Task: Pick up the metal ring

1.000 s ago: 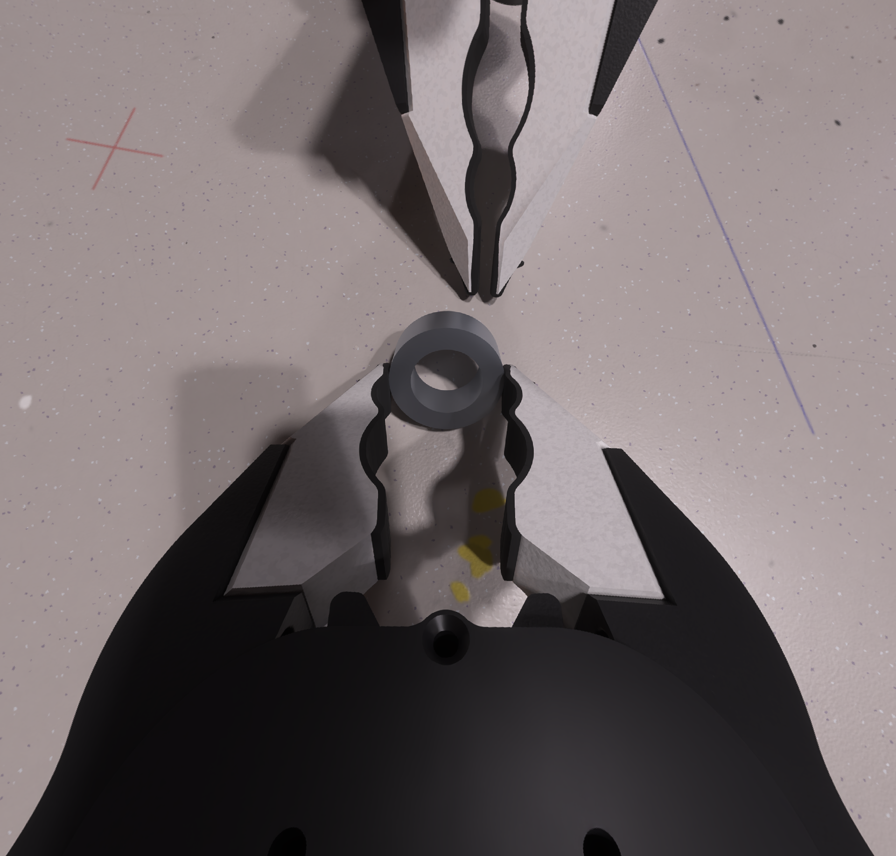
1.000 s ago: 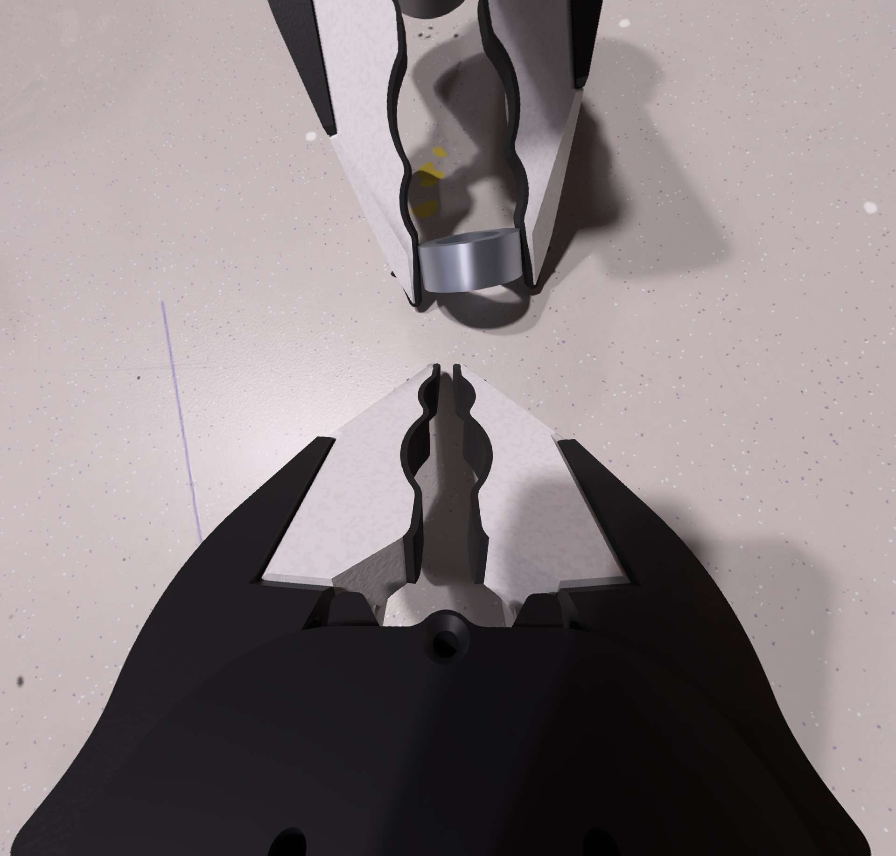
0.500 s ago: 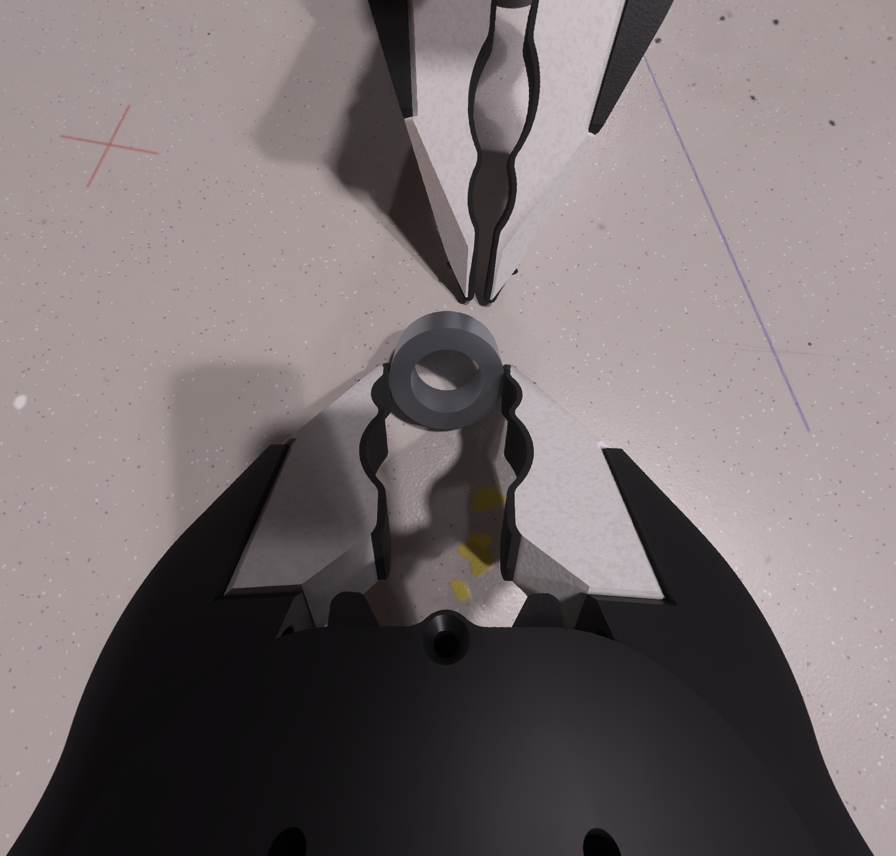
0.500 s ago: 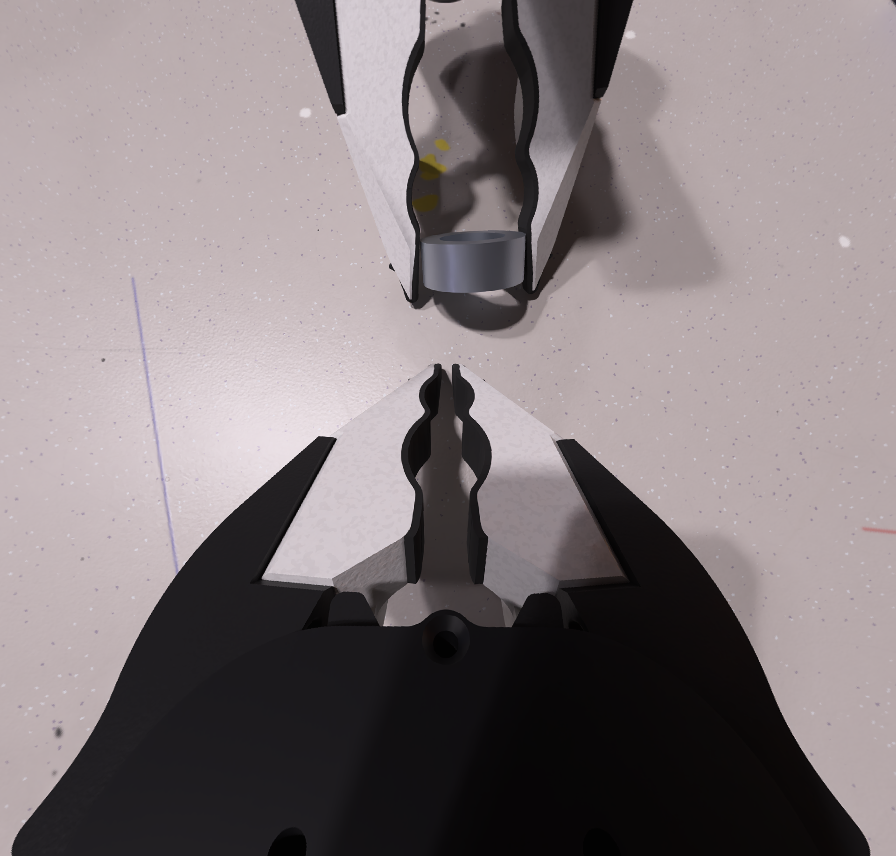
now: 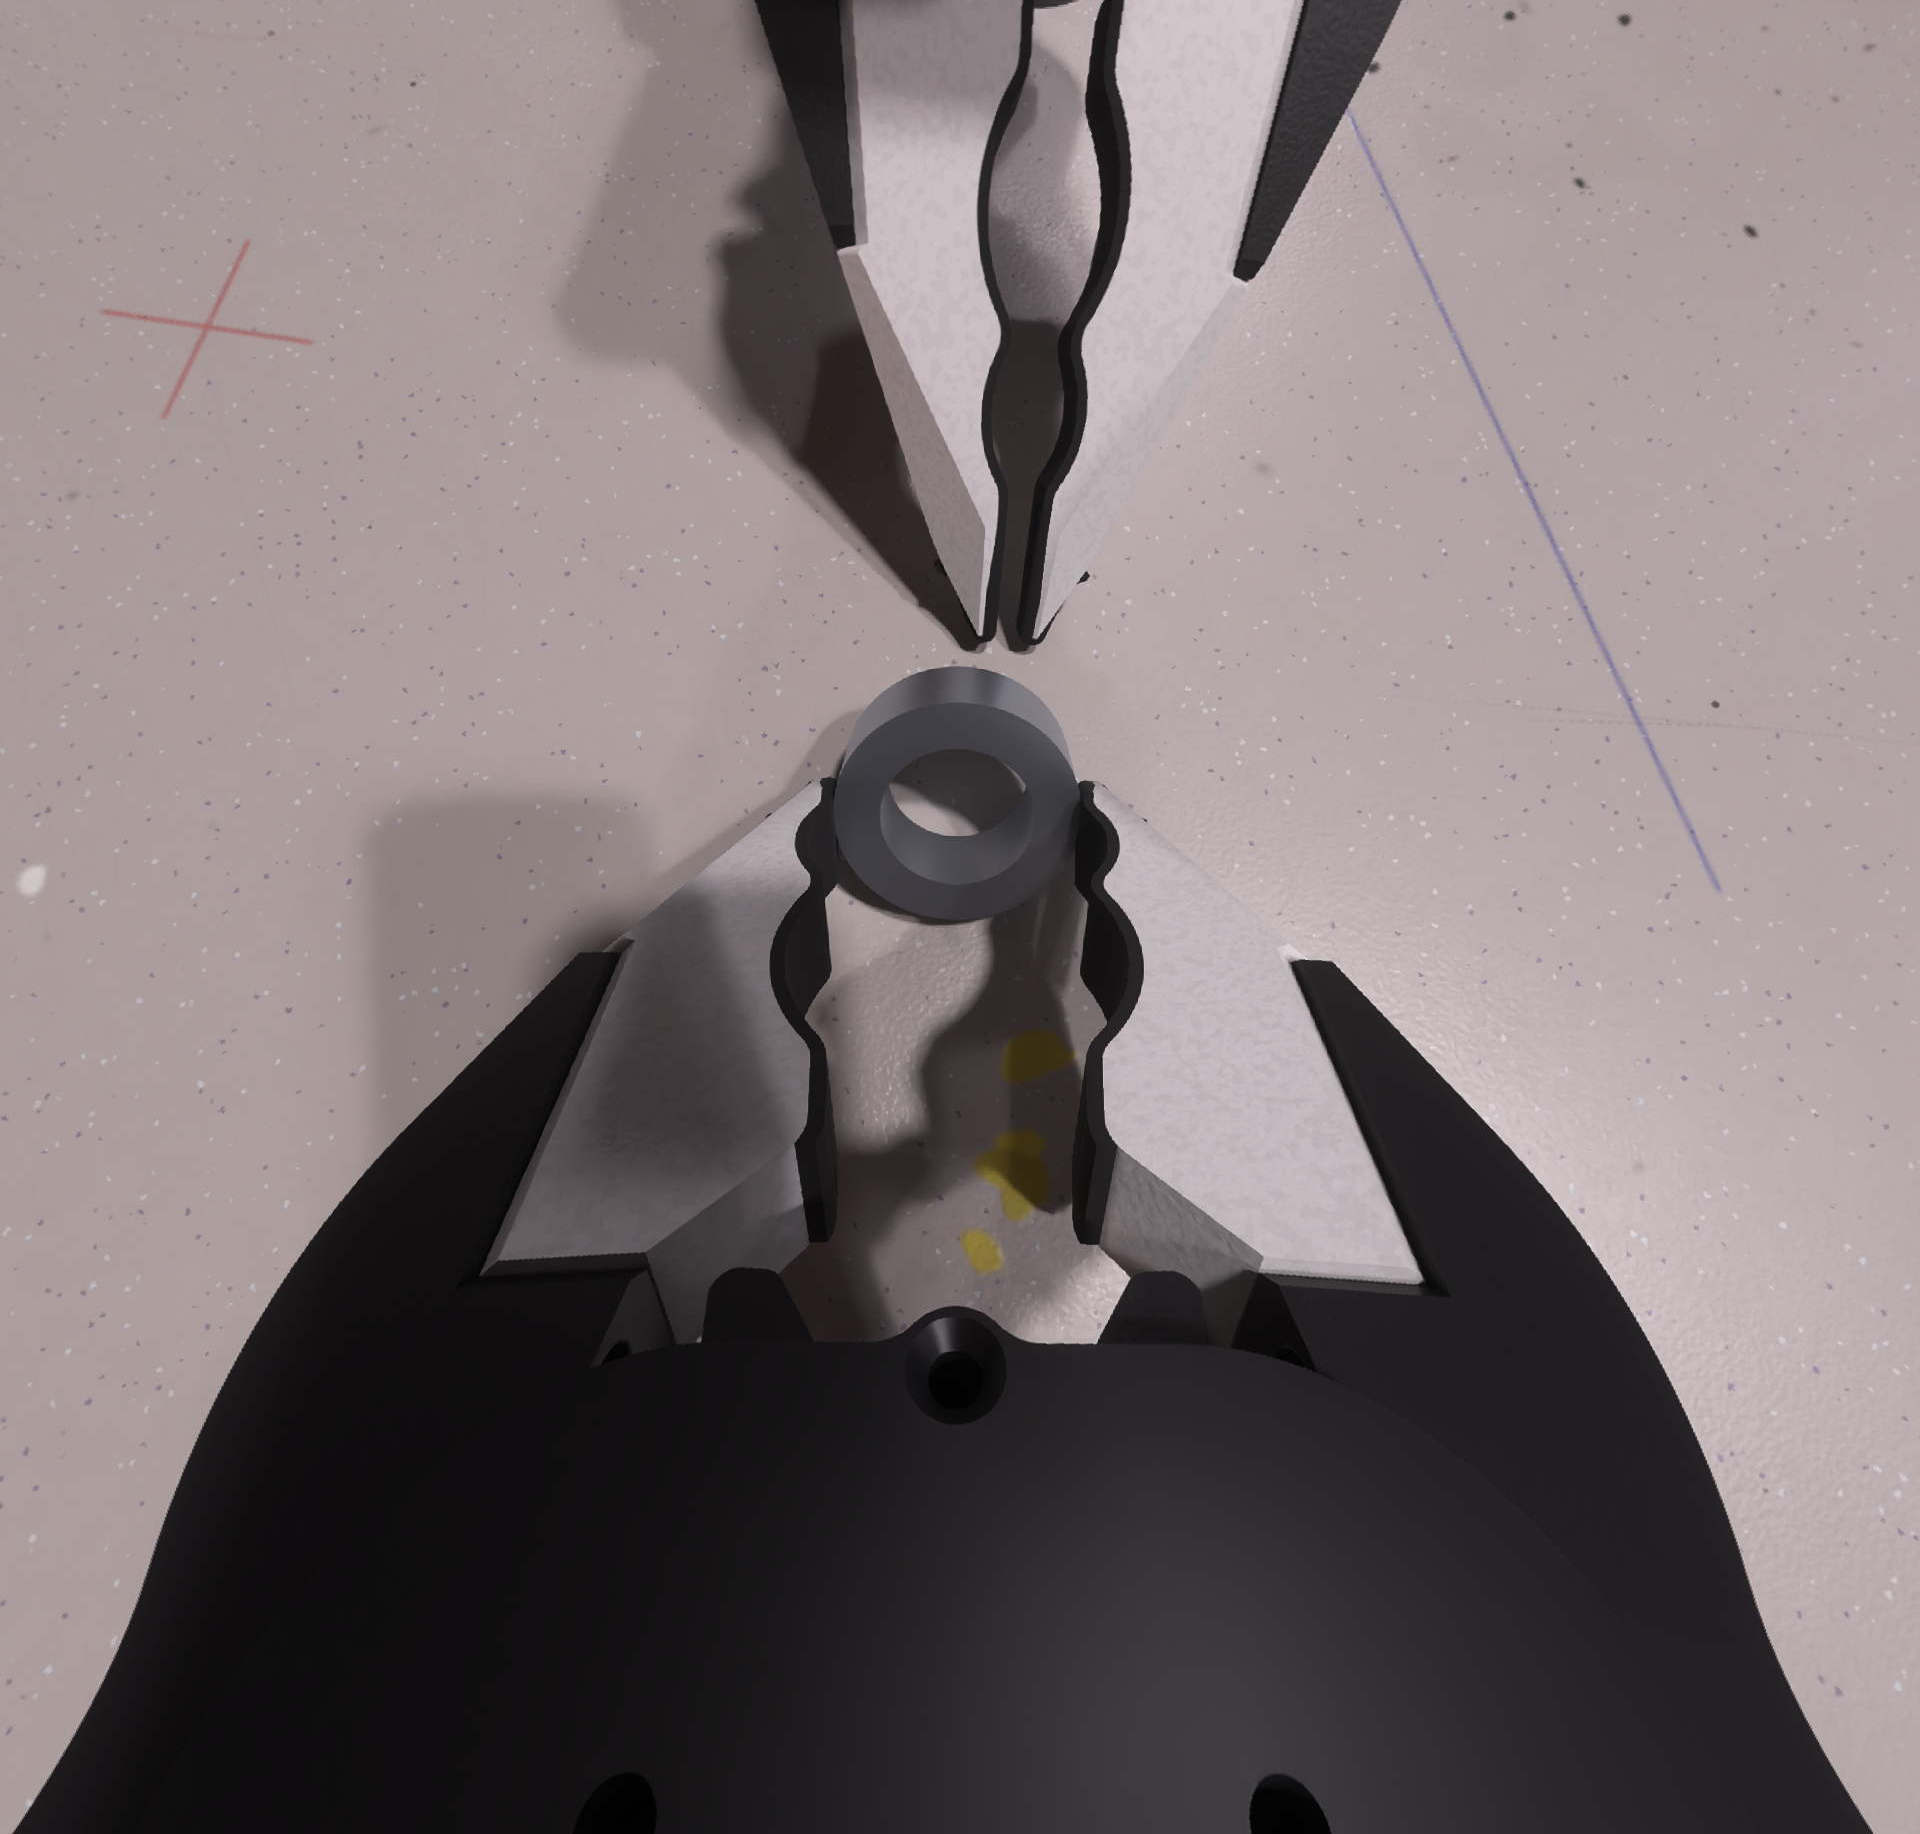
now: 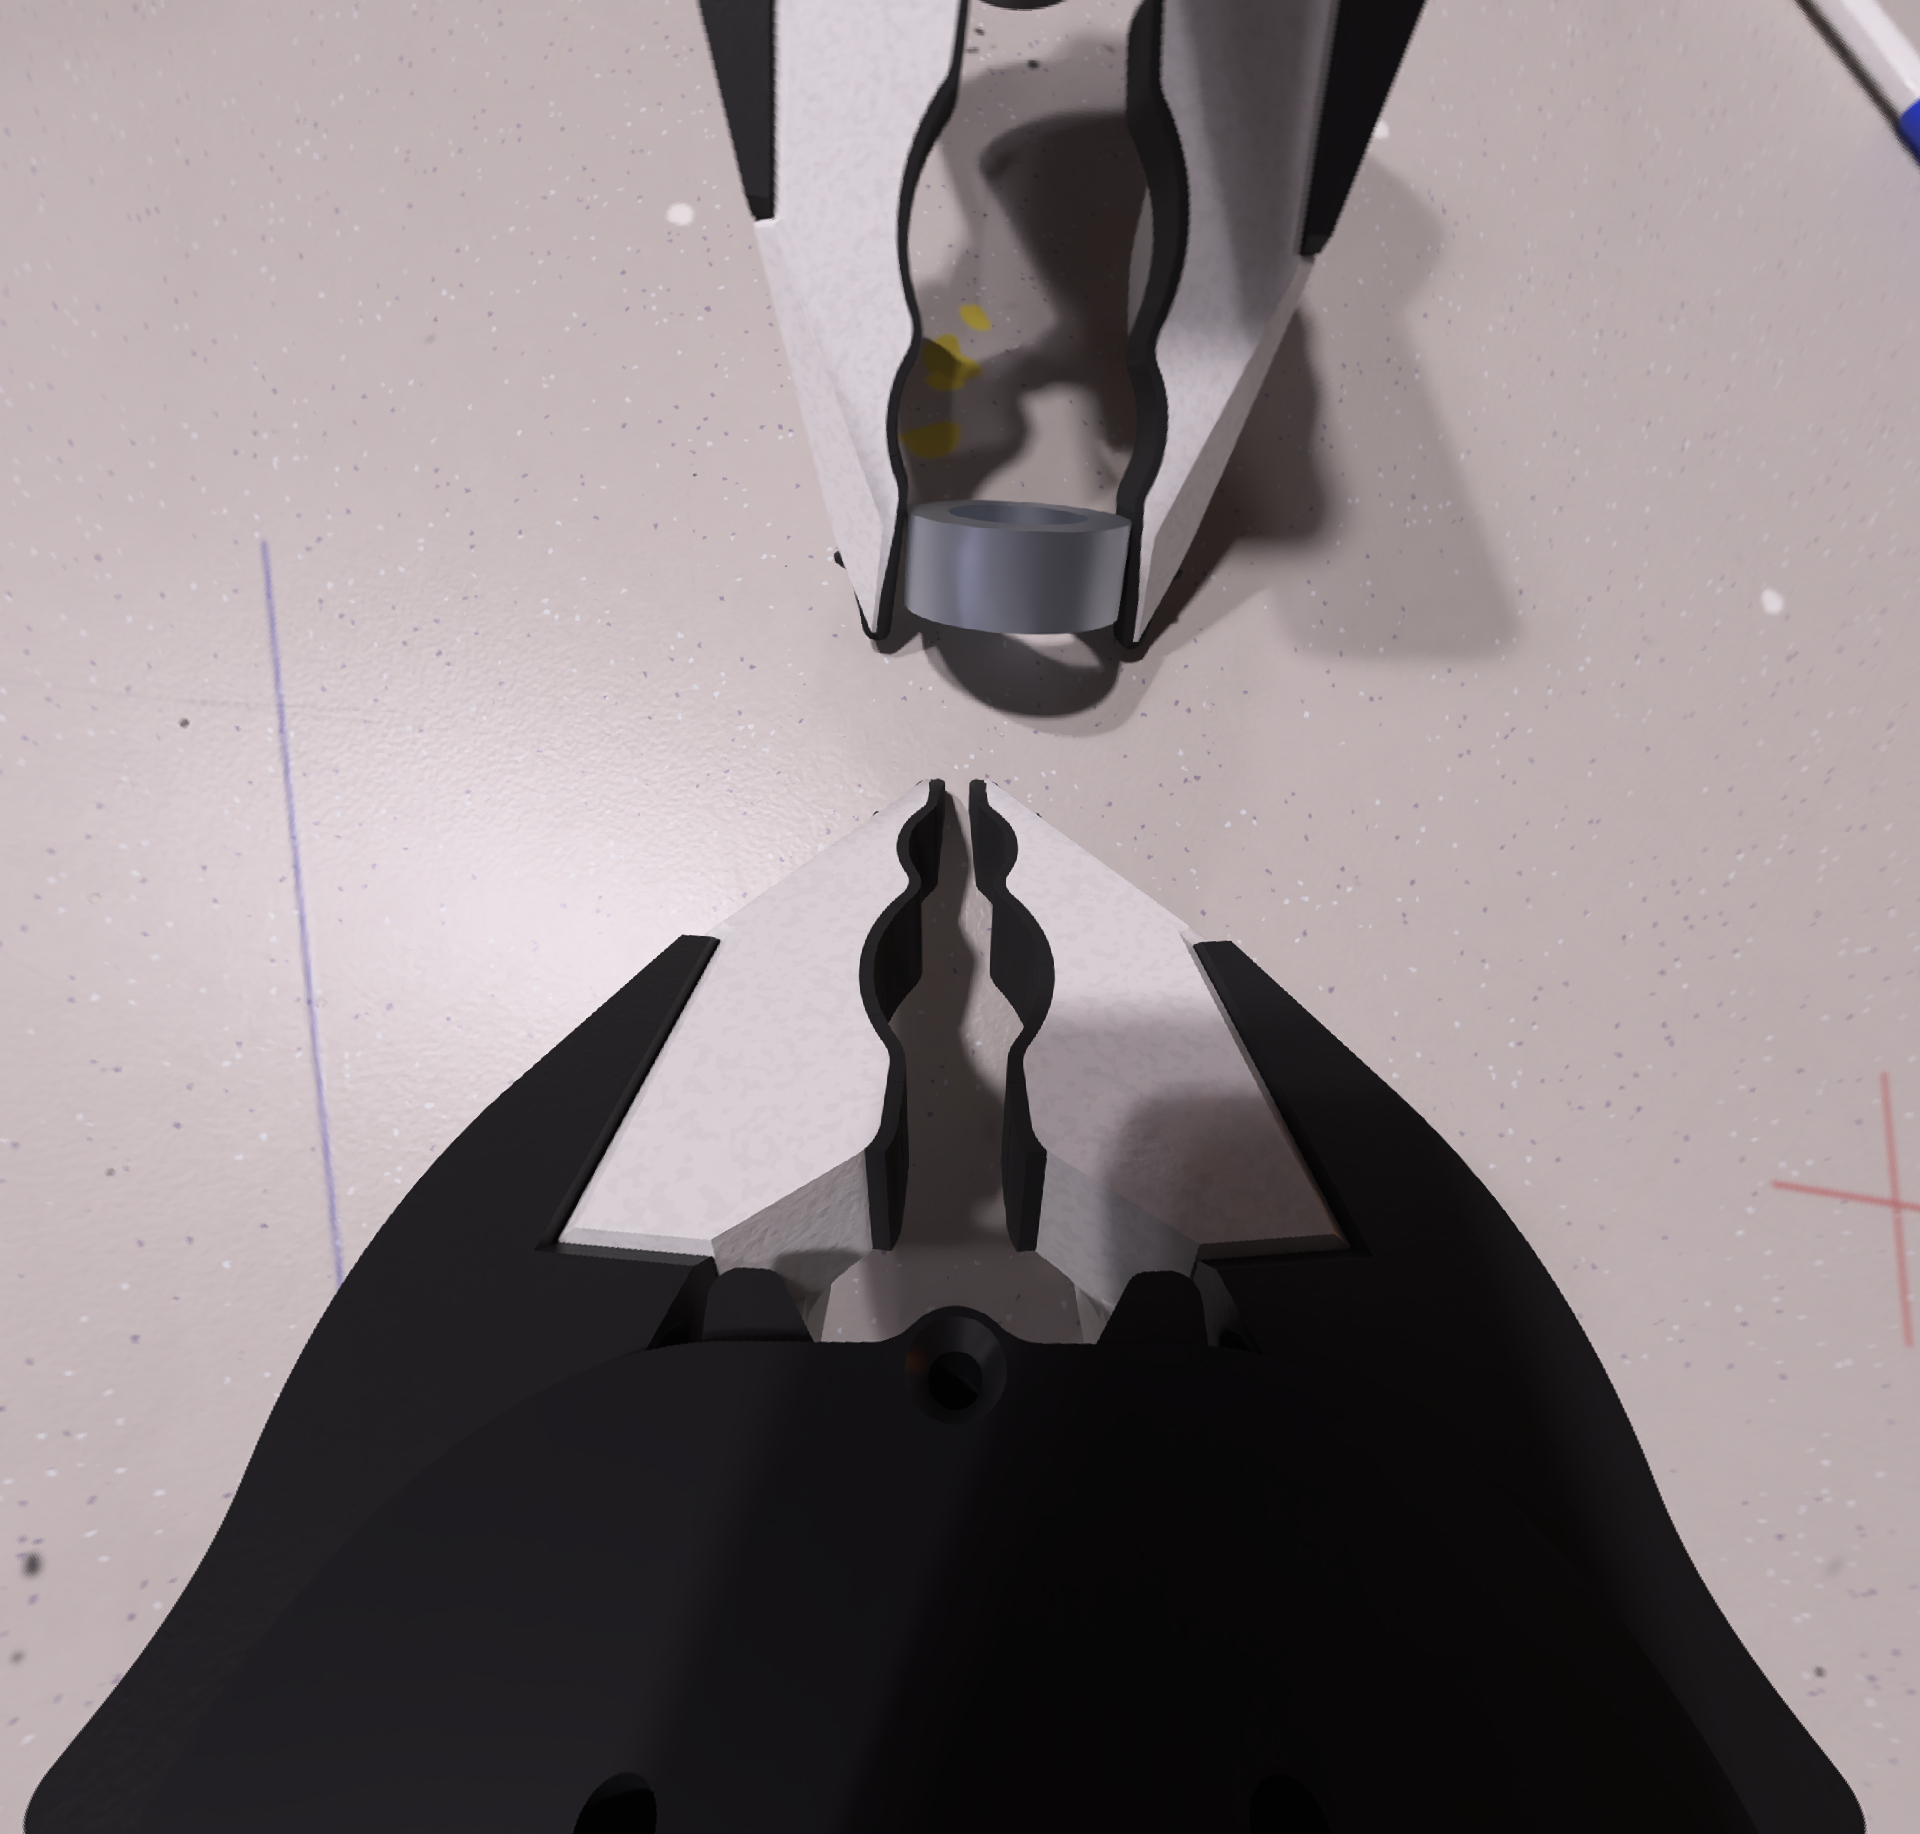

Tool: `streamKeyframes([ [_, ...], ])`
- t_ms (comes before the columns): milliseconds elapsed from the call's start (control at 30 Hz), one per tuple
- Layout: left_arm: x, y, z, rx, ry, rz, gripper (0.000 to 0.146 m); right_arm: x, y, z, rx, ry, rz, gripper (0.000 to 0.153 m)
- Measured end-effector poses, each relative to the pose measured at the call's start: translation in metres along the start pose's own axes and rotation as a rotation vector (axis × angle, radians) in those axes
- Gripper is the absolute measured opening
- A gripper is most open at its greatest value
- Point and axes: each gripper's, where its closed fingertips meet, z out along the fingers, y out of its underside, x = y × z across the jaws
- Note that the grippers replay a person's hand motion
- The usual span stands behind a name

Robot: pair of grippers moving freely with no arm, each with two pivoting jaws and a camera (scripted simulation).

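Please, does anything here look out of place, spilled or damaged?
Nothing looks damaged. The metal ring sits level between the left tongs' tips, above its shadow. Small yellow spots stain the table beneath those tongs, and a white-and-blue pen lies far off. The right tongs are shut and empty.

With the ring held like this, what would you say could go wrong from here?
The left gripper pinches the metal ring only at the very tips of its fingers, so the round side could slip out during a lift. The right gripper, nearly closed, points at the ring from close by; a small forward move might knock it loose. A dropped ring could roll across the table.
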Motion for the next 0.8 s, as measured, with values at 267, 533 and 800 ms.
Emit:
streamKeyframes([
  [267, 0.0003, 0.0002, -0.0002, -0.001, -0.003, 0.008, 0.046, -0.0015, -0.0005, 0.0006, -0.009, -0.165, 0.158, 0.005],
  [533, 0.0, 0.0006, -0.0005, -0.003, -0.003, 0.004, 0.046, -0.0036, -0.0031, 0.0021, -0.013, -0.22, 0.307, 0.005],
  [800, -0.0008, 0.0016, -0.0016, 0.0, -0.004, -0.011, 0.046, -0.0013, -0.0021, 0.0028, -0.004, -0.096, 0.075, 0.005],
])
